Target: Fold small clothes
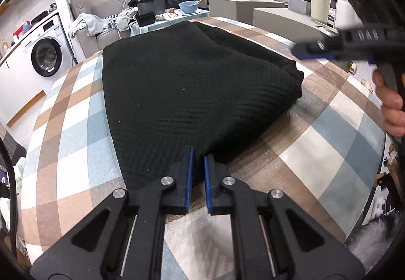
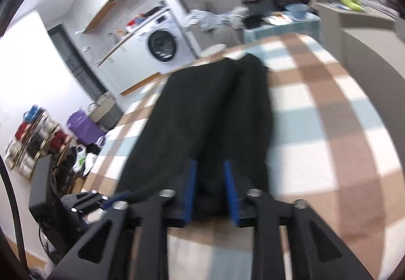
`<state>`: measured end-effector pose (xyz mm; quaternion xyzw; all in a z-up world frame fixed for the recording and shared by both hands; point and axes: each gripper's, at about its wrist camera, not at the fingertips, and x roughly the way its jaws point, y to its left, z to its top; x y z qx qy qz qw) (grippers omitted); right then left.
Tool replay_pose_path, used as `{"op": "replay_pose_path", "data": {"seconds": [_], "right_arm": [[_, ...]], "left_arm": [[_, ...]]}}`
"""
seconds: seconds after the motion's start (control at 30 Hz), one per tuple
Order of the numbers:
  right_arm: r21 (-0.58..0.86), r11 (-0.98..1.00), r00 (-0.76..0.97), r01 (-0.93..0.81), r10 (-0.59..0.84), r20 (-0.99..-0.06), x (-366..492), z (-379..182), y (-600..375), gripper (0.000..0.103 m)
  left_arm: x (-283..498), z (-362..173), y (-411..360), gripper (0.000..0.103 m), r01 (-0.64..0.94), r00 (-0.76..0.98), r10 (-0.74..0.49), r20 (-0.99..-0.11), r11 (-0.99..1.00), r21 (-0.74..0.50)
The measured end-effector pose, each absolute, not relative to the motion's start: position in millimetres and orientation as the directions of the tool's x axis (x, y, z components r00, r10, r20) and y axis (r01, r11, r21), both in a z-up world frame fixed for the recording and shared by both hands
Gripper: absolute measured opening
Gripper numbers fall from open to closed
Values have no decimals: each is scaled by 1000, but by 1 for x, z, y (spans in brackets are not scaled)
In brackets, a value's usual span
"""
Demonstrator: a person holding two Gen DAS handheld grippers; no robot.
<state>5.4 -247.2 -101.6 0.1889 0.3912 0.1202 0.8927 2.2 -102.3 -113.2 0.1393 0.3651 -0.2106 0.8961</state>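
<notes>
The left gripper (image 1: 198,153) has its two blue-padded fingers (image 1: 189,173) almost together, with only a thin gap between them, and its tips sit at the near edge of the black ribbed garment (image 1: 192,82); a bit of the dark cloth seems to lie between the pads, but I cannot tell for sure that they pinch it. The right gripper (image 2: 208,166) has its jaws apart by a moderate gap, and the black garment (image 2: 210,115) lies between and under the blue pads (image 2: 230,186) without being squeezed by them. Both tools point down at a slant toward the table. The garment is folded into a long shape and rests flat on the checkered tablecloth (image 1: 329,133) in brown, blue and white. The left wrist view is sharp, and it shows the right gripper (image 1: 311,51) from the side above the right edge of the table, with the person's hand (image 1: 391,103) around its handle. The right wrist view is blurred; it shows the left gripper (image 2: 111,200) low at the left, touching the near left corner of the garment. Behind the table both views show a washing machine (image 1: 46,56) and a blue bowl (image 1: 188,6).
</notes>
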Motion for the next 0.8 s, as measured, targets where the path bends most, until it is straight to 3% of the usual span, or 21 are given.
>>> {"op": "replay_pose_path", "data": {"seconds": [0.2,0.37,0.4,0.43,0.53,0.6,0.8], "right_arm": [[587,808,594,-39,492,-637,8,-129,-261,30],[604,797,595,-10,490,-637,23,-133,-257,31],[595,804,602,-8,479,-639,23,-131,-255,26],[581,814,611,-10,465,-641,24,-129,-253,11],[552,824,688,-128,475,-549,7,-105,-248,7],[514,842,706,-163,463,-536,0,-94,-245,7],[495,869,602,-7,399,-692,16,-129,-254,7]], "left_arm": [[6,-113,-97,6,473,638,-286,-715,878,71],[3,-112,-98,6,475,639,-280,-716,876,82],[4,-112,-99,6,475,639,-278,-717,876,84],[5,-113,-99,6,475,639,-277,-718,876,86],[5,-114,-99,6,475,635,-273,-722,876,87],[5,-114,-98,6,478,633,-279,-723,875,80],[4,-118,-99,6,491,625,-274,-731,866,95]]}}
